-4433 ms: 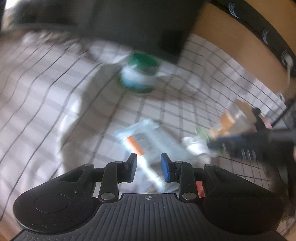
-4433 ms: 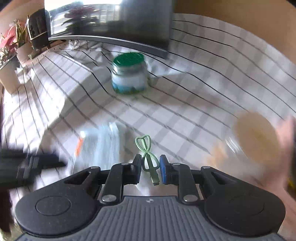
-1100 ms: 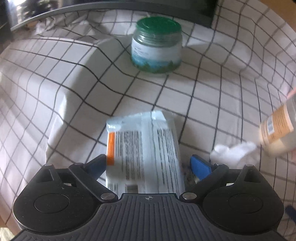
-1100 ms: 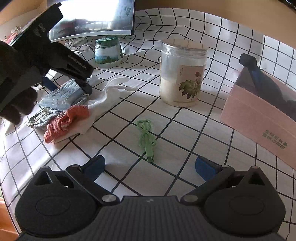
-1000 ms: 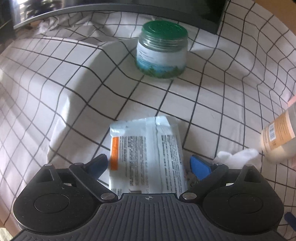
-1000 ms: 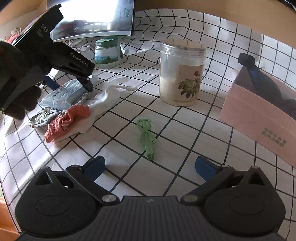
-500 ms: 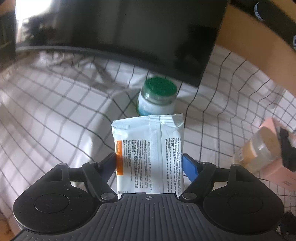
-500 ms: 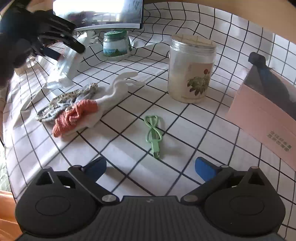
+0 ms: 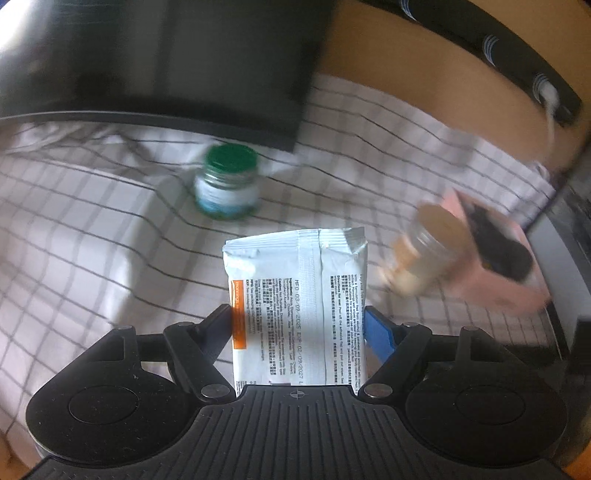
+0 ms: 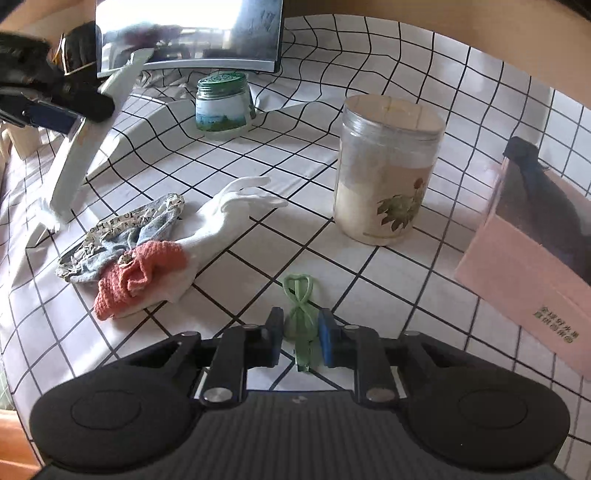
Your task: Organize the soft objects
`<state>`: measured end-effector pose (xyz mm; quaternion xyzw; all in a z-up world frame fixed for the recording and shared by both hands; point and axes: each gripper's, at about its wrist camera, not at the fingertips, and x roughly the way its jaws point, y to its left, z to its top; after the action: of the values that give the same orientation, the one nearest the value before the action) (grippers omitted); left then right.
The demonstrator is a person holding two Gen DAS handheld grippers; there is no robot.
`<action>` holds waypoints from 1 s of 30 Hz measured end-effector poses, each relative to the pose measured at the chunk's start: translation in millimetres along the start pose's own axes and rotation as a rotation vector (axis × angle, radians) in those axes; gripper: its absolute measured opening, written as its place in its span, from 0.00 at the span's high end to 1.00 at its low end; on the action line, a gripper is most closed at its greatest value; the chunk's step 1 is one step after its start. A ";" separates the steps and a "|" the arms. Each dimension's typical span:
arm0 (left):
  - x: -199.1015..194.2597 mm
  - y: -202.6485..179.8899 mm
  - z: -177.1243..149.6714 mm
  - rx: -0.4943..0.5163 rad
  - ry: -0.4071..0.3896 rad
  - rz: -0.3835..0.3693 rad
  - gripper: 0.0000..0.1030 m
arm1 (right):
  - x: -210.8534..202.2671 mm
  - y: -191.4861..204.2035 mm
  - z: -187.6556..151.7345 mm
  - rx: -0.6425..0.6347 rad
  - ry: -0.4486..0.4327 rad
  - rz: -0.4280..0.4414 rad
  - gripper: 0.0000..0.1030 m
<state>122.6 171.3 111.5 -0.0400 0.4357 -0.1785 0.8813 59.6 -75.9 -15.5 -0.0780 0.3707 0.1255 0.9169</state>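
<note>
Left gripper (image 9: 297, 328): clamped wide on a white wipes packet (image 9: 297, 306), pads against both long edges, packet now lifted clear of the checked tablecloth (image 9: 92, 236) where it lay a second ago.

Right gripper (image 10: 301, 341): jaws just drawn in from wide open, nearly closed around a green hair tie (image 10: 301, 314) lying on the cloth; actual squeeze hard to judge.

At ten o'clock from the right gripper, a heap of soft things: white glove (image 10: 229, 218), orange cloth (image 10: 136, 273), patterned grey sock (image 10: 122, 236), unmoved.

Farther out: tall candle jar (image 10: 388, 166) at one o'clock, green-lidded jar (image 10: 223, 105) at eleven, pink box (image 10: 532, 280) at three, cut off by the frame edge, dark contents unclear. Monitor (image 10: 188, 33) at the back.

Left view blurred throughout.
</note>
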 end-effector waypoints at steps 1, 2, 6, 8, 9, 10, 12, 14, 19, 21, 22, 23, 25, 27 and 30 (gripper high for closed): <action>3.1 -7.0 -1.8 0.024 0.016 -0.025 0.22 | -5.6 -2.7 0.1 0.008 -0.002 -0.008 0.81; 6.1 -13.2 -3.2 0.045 0.030 -0.048 0.22 | -12.5 -5.5 -1.2 0.018 -0.004 -0.013 0.81; 25.0 -48.4 -12.5 0.134 0.102 -0.163 0.22 | -44.5 -23.3 -9.9 0.061 -0.003 -0.048 0.81; 37.1 -70.0 -17.6 0.182 0.147 -0.225 0.22 | -62.3 -36.4 -18.1 0.085 0.004 -0.086 0.81; 43.1 -82.2 -19.6 0.208 0.169 -0.259 0.22 | -71.5 -43.5 -22.2 0.100 0.003 -0.107 0.81; 47.1 -92.5 -21.3 0.228 0.184 -0.286 0.22 | -80.9 -50.9 -26.6 0.117 0.000 -0.130 0.81; 54.7 -116.4 -22.9 0.274 0.212 -0.347 0.22 | -101.1 -65.3 -35.4 0.153 -0.009 -0.186 0.81; 60.0 -141.5 -22.2 0.321 0.230 -0.407 0.22 | -120.1 -79.2 -41.6 0.190 -0.024 -0.243 0.81; 65.7 -195.3 1.7 0.397 0.208 -0.514 0.22 | -158.5 -104.6 -44.0 0.259 -0.087 -0.355 0.81; 67.9 -211.5 18.3 0.403 0.179 -0.520 0.22 | -169.0 -111.4 -45.3 0.283 -0.112 -0.379 0.81; 69.5 -221.0 29.5 0.403 0.153 -0.514 0.22 | -172.0 -113.7 -45.9 0.291 -0.120 -0.389 0.81; 70.2 -229.1 37.4 0.403 0.127 -0.507 0.22 | -174.2 -115.2 -46.9 0.299 -0.126 -0.398 0.81; 76.8 -248.3 58.9 0.413 0.070 -0.491 0.22 | -175.8 -118.0 -49.5 0.315 -0.136 -0.410 0.81; 86.9 -264.2 79.9 0.404 0.032 -0.478 0.22 | -176.6 -119.1 -51.6 0.326 -0.139 -0.418 0.81; 107.9 -287.1 110.9 0.374 -0.017 -0.477 0.21 | -178.6 -120.2 -57.1 0.336 -0.145 -0.425 0.81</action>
<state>189.1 -143.7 163.5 0.0204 0.3661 -0.4571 0.8103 -67.3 -235.1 74.8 0.0081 0.2953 -0.1276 0.9468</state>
